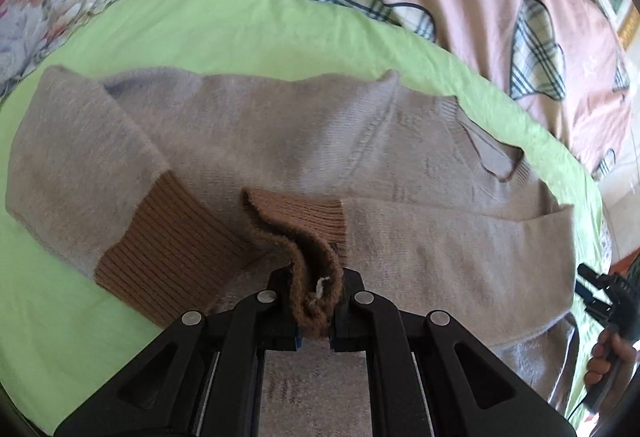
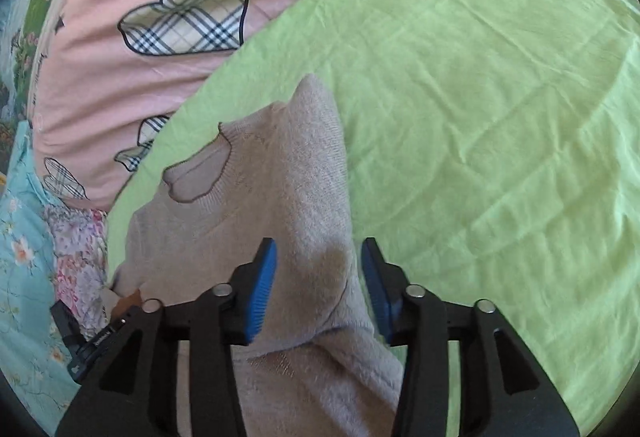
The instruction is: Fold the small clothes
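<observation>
Now the left gripper (image 1: 316, 301) is clamped tight on the brown ribbed cuff (image 1: 316, 269) of the beige knit sweater (image 1: 280, 141), which lies spread across the green sheet (image 1: 224, 21). Its other cuff lies flat to the left. Over on the right wrist view, the right gripper (image 2: 319, 285) has its blue pads (image 2: 262, 289) apart, straddling a sleeve without pressing it. Past the sweater's right edge there's wide bare green sheet; beyond the neckline sits a pink quilt (image 2: 120, 77).
</observation>
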`<state>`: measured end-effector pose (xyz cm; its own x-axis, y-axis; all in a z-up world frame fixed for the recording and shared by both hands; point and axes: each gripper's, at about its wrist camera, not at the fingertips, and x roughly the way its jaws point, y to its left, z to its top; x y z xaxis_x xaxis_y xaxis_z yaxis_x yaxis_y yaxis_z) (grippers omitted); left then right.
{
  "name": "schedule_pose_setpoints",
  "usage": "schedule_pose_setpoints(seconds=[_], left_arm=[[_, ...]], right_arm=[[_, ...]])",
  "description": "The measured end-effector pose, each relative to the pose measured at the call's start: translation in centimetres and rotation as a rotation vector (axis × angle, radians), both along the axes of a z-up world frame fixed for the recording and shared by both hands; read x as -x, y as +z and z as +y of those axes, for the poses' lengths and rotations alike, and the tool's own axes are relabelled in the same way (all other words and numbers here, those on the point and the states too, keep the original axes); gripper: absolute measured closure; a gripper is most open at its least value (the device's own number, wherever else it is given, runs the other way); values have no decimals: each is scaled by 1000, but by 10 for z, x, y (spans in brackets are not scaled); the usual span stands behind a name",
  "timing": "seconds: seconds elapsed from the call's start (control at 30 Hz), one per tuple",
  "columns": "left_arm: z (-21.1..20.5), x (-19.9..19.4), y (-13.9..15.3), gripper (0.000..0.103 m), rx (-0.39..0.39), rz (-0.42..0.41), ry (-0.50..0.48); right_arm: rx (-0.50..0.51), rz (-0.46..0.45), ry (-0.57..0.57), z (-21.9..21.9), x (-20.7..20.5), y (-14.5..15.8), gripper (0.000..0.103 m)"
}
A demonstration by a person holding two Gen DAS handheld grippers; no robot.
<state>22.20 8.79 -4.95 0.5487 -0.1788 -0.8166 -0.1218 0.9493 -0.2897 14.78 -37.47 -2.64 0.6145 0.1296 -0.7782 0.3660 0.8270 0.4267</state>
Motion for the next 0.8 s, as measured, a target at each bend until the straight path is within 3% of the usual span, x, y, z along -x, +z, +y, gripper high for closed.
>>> schedule_pose_setpoints(seconds=[0.23, 0.3, 0.43, 0.57, 0.67, 0.77, 0.8], left_arm=[[0, 7, 1, 96, -11, 2, -13], [-6, 7, 3, 96, -6, -2, -25], [-29, 5, 9, 97, 22, -22, -82], [-59, 2, 8, 96, -14, -37, -159], [-60, -2, -1, 96, -27, -15, -155], [-53, 0, -3, 96, -14, -13, -144], [-52, 1, -3, 96, -13, -11, -145]], right_arm=[[36, 20, 30, 7, -19, -14, 50], [63, 56, 70, 10, -28, -14, 93], [134, 38, 21, -9, -22, 10, 95], [177, 58, -55, -37, -15, 15, 101], [117, 76, -34, -46, -17, 5, 101], [141, 16, -21, -33, -9, 19, 97], [135, -6, -16, -29, -5, 23, 80]])
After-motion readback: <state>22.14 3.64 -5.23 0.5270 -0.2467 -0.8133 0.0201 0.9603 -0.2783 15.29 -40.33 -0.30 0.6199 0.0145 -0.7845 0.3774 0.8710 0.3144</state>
